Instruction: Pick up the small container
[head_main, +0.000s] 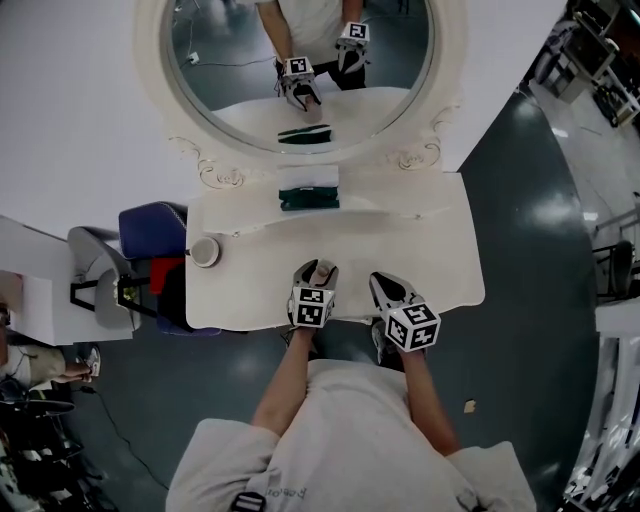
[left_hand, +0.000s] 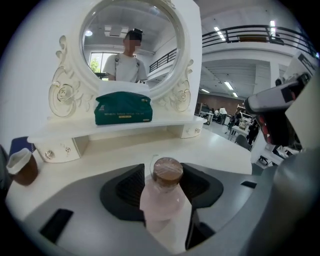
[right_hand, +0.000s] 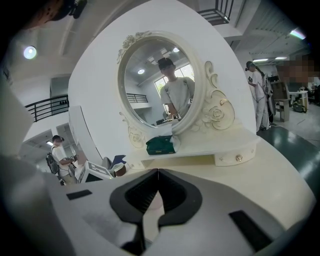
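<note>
The small pink bottle (left_hand: 163, 202) stood roughly upright on the white dressing table (head_main: 440, 250) near its front edge, long axis vertical and brown cap (left_hand: 167, 171) up. It sat between the left gripper's (left_hand: 161, 175) wide-spread jaws, apparently unpinched. The right gripper's (right_hand: 158, 172) jaws met, empty.

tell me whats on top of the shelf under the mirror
A green packet lies on the shelf, alone as far as shows. Anything right behind the packet is covered by it.
</note>
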